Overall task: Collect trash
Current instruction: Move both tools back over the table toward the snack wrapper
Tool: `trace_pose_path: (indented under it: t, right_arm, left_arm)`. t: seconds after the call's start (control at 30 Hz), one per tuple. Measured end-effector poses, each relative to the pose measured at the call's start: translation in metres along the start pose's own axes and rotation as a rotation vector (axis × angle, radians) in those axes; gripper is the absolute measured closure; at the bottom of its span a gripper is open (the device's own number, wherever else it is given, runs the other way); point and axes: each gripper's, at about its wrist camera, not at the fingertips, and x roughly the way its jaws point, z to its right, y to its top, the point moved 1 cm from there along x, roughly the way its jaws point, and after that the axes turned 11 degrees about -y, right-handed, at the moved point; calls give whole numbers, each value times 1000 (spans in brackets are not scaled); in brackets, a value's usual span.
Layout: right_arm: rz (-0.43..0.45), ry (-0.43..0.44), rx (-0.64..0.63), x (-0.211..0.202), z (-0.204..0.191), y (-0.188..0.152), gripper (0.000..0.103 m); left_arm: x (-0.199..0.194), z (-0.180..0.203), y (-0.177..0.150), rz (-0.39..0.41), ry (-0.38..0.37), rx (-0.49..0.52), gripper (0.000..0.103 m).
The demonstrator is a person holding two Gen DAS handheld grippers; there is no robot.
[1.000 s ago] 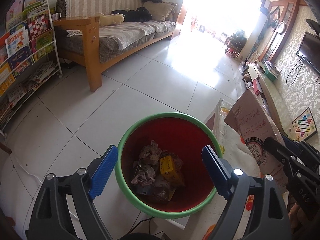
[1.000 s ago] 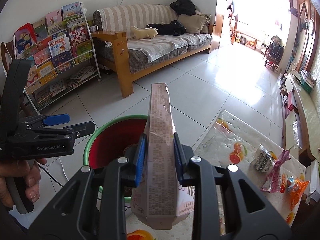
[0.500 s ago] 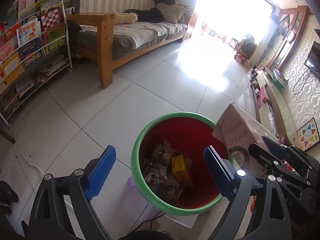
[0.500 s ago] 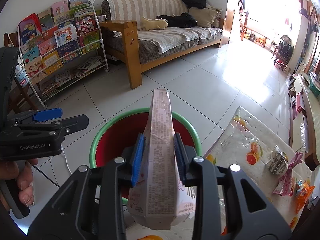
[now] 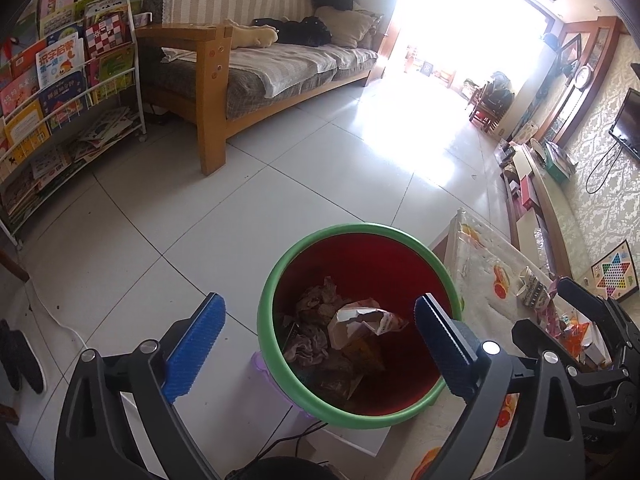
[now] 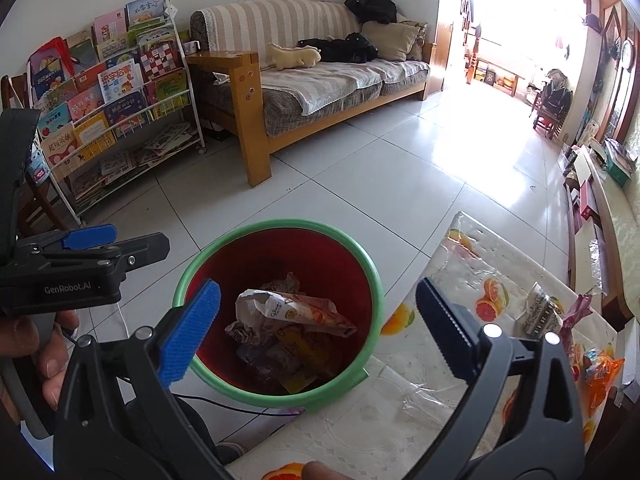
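A red bin with a green rim (image 5: 352, 229) (image 6: 280, 224) stands on the floor beside the table. On top of the crumpled trash inside it lies a pink snack carton (image 6: 296, 312) (image 5: 360, 320). My right gripper (image 6: 316, 284) hangs above the bin, its jaws opening with nothing between them. My left gripper (image 5: 318, 300) also hovers over the bin, jaws opening and empty. A silver packet (image 6: 540, 312), a pink wrapper (image 6: 576, 312) and an orange wrapper (image 6: 600, 368) lie on the table.
The table (image 6: 460, 260) has a fruit-print plastic cover and sits right of the bin. A wooden sofa (image 6: 320, 80) and a book rack (image 6: 112, 112) stand at the back, across tiled floor (image 5: 240, 208). A cable (image 5: 60, 320) runs along the floor to the left.
My right gripper's jaws spread wide and let go of the pink carton, which dropped into the bin. My left gripper's jaws widened a little.
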Motion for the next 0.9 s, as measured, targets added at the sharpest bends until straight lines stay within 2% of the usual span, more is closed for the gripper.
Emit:
trace_pose_path:
  t: [0.23, 0.43, 0.67, 0.9]
  right_arm:
    - [19, -69, 56, -42, 54, -31, 5]
    - [16, -184, 120, -82, 123, -76, 5]
    - [-10, -312, 248, -119, 210, -136, 5]
    - [-29, -409, 325, -154, 274, -192, 5]
  left_arm:
    - [3, 44, -9, -16, -71, 59, 8]
    - [6, 117, -34, -59, -172, 179, 8]
    - [17, 219, -92, -162, -299, 339, 8]
    - [38, 301, -167, -298, -372, 473, 8]
